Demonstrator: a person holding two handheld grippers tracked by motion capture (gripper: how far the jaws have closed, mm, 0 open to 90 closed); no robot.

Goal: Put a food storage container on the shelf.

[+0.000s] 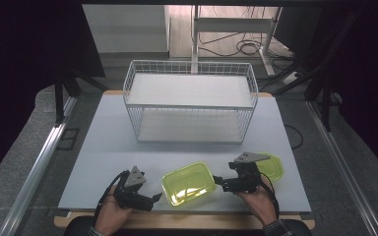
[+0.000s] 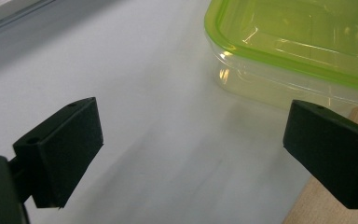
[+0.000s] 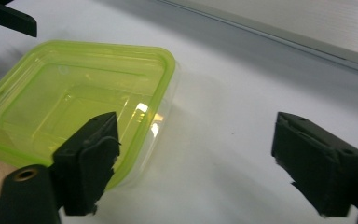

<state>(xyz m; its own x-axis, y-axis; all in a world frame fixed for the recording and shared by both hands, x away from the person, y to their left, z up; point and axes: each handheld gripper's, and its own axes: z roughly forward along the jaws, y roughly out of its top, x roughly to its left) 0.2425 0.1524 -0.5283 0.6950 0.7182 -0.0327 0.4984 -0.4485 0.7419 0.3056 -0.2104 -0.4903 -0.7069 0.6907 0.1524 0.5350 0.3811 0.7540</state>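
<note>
A clear plastic box with a yellow-green lid (image 1: 188, 183) rests on the white table near its front edge; it also shows in the left gripper view (image 2: 298, 42) and the right gripper view (image 3: 74, 98). My left gripper (image 1: 155, 198) sits just left of the box, open, with bare table between its jaws (image 2: 193, 154). My right gripper (image 1: 216, 182) is just right of the box, open (image 3: 196, 163); its left jaw stands in front of the box's near edge without gripping it. A second yellow-green piece (image 1: 274, 166) lies behind the right gripper, partly hidden.
A white wire basket (image 1: 189, 101) with two levels stands at the middle back of the table. The table's wooden front edge (image 2: 326, 196) runs right under the box. Dark floor and metal rails (image 1: 39, 162) flank the table.
</note>
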